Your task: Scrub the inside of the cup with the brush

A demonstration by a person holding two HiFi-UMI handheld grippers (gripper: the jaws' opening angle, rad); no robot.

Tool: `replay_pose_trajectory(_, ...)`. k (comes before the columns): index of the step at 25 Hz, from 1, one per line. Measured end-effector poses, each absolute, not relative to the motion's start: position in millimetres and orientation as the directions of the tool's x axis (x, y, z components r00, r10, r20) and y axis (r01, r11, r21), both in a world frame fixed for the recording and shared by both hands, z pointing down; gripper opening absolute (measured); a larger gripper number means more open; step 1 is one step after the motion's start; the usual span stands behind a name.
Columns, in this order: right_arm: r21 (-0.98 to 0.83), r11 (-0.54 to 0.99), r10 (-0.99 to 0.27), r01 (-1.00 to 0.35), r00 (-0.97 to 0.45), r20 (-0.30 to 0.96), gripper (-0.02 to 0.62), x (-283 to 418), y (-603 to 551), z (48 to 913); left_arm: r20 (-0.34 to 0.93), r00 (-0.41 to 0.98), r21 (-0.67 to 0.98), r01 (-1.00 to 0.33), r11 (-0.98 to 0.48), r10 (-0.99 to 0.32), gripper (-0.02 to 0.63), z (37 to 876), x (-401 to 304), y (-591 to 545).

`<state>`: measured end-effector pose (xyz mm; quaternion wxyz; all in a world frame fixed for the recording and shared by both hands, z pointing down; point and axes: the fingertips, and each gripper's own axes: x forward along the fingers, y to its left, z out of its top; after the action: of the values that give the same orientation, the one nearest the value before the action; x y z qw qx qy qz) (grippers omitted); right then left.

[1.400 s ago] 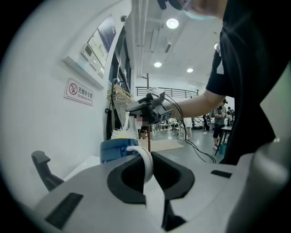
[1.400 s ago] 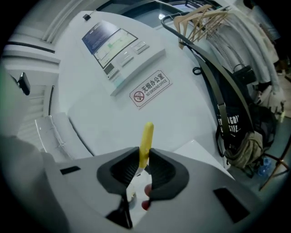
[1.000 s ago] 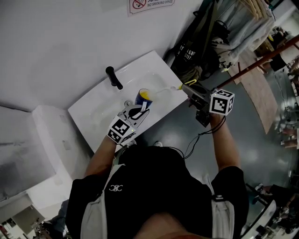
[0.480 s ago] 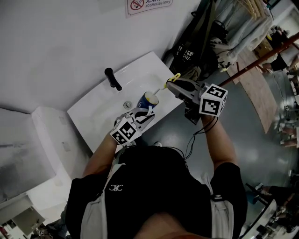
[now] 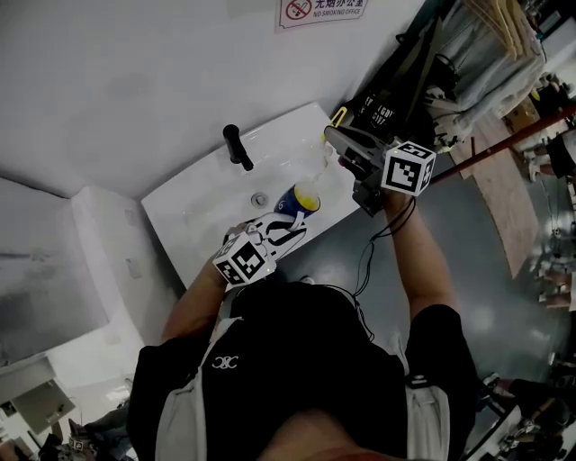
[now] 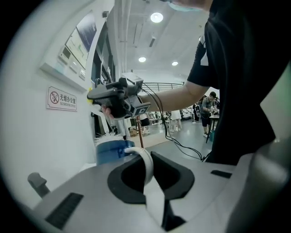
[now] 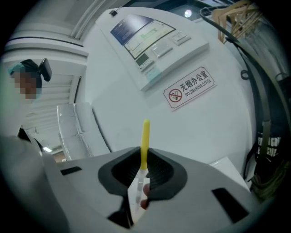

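A blue cup [image 5: 297,202] with a yellow inside hangs tilted over the white sink [image 5: 193,207]. My left gripper [image 5: 286,225] is shut on its white handle [image 6: 144,164]; the blue cup wall [image 6: 110,151] shows just beyond the jaws. My right gripper [image 5: 335,135] is above and right of the cup, near the wall, shut on the brush's yellow handle [image 7: 145,139]. The pale brush shaft [image 5: 321,169] runs down into the cup's mouth. White bristles [image 6: 107,135] poke above the cup rim. The right gripper [image 6: 116,97] also shows in the left gripper view, above the cup.
A black faucet [image 5: 237,146] stands at the sink's back, with a drain [image 5: 259,199] beside the cup. The wall carries a no-smoking sign [image 5: 322,9]. A dark bag [image 5: 382,110] and clutter stand right of the sink. A cable [image 5: 369,257] hangs from the right gripper.
The right gripper has swung from the cup's right side up toward the wall, so the brush now stands steeper. The cup stays in the left gripper over the sink.
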<state>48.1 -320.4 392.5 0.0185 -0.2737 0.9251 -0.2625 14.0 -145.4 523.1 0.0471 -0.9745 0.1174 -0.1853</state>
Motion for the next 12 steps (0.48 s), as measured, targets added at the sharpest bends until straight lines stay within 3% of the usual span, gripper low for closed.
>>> replay_pose_trajectory(12, -0.662, 0.574, -0.567, -0.482, -0.817, 0.104, 0.051, 98, -326, 435, 0.214, 0.913, 0.010, -0.358, -0.934, -0.348, 0.040, 505, -22, -166)
